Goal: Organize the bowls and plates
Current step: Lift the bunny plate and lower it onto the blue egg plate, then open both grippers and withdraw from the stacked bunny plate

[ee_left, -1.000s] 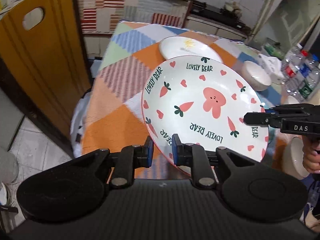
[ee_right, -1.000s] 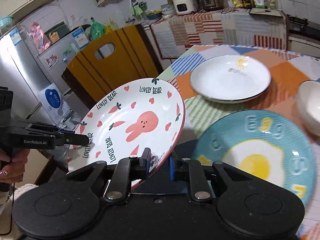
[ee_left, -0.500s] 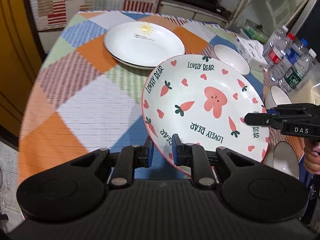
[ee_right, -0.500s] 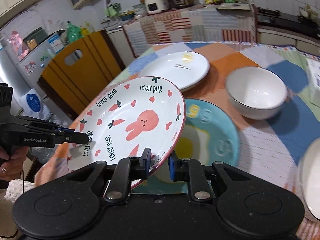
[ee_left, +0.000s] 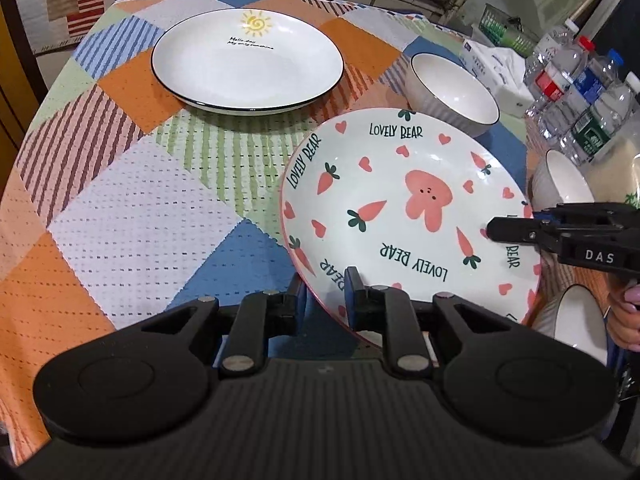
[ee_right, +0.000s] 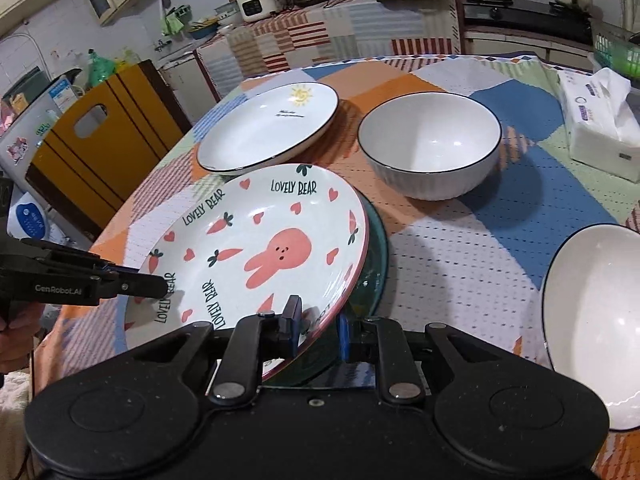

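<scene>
Bunny plate [ee_left: 408, 216], white with carrots, hearts and "LOVELY BEAR" lettering, gripped at two opposite edges; left gripper [ee_left: 326, 300] clamped on the near rim in the left wrist view, one blue-padded finger above the plate's face and the other under it; right gripper [ee_right: 316, 322] likewise clamped on the near rim in the right wrist view, rim passing between its two fingers; each gripper visible in the other's view, biting the far edge of the same plate; plate tilted, its face turned up and toward both cameras, held just above the table; directly below it in the right wrist view, a teal plate [ee_right: 378, 256], mostly hidden, only its dark right edge showing; whether the two plates touch, unclear; beyond, further along the patchwork tablecloth [ee_left: 140, 216], a sun plate [ee_left: 246, 62] with a black rim and a yellow sun, lying flat and apart from the held plate; to its right, a white bowl [ee_right: 430, 144] with a dark rim, upright, near the bunny plate's far edge; a second white bowl [ee_right: 596, 312] at the right edge of the right wrist view, close to the camera; tissue pack [ee_right: 600, 124] at the table's far right corner; water bottles [ee_left: 576, 92] clustered at the right edge in the left wrist view.
</scene>
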Tool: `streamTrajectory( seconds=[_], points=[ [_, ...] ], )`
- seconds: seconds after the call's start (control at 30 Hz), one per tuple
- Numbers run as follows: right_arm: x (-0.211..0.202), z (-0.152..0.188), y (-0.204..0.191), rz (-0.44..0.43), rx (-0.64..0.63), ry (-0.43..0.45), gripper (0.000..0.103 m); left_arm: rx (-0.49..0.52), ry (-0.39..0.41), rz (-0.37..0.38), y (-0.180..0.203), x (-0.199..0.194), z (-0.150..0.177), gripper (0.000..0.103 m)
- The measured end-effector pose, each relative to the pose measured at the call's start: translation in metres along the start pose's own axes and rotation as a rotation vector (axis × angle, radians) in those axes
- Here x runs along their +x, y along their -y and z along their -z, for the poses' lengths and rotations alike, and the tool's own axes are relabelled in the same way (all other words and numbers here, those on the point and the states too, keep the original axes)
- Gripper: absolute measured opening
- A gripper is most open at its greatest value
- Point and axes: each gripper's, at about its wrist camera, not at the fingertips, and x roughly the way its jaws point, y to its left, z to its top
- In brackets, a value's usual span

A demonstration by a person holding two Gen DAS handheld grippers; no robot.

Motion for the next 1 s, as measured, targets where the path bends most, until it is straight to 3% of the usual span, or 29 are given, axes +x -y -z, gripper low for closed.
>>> streamTrajectory(
  seconds=[0.3, 0.57, 0.77, 1.0],
  points=[
    [0.0, -0.006, -0.014, 0.085, -0.031, -0.045, 0.025, 0.0, -0.057, -0.039, 0.007, 0.009, -0.008, 0.021],
    [0.005, -0.008, -0.049, 0.282, -0.148, -0.087, 0.034, 0.005, -0.091, -0.06, 0.011, 0.012, -0.012, 0.022],
    [0.022, -0.015, -0.068, 0.437, -0.214, -0.165, 0.034, 0.022, -0.107, -0.072, 0.013, 0.012, -0.014, 0.022],
    [0.02, -0.018, -0.066, 0.465, -0.252, -0.139, 0.031, 0.064, -0.089, -0.075, 0.01, -0.004, -0.019, 0.02]
  ],
)
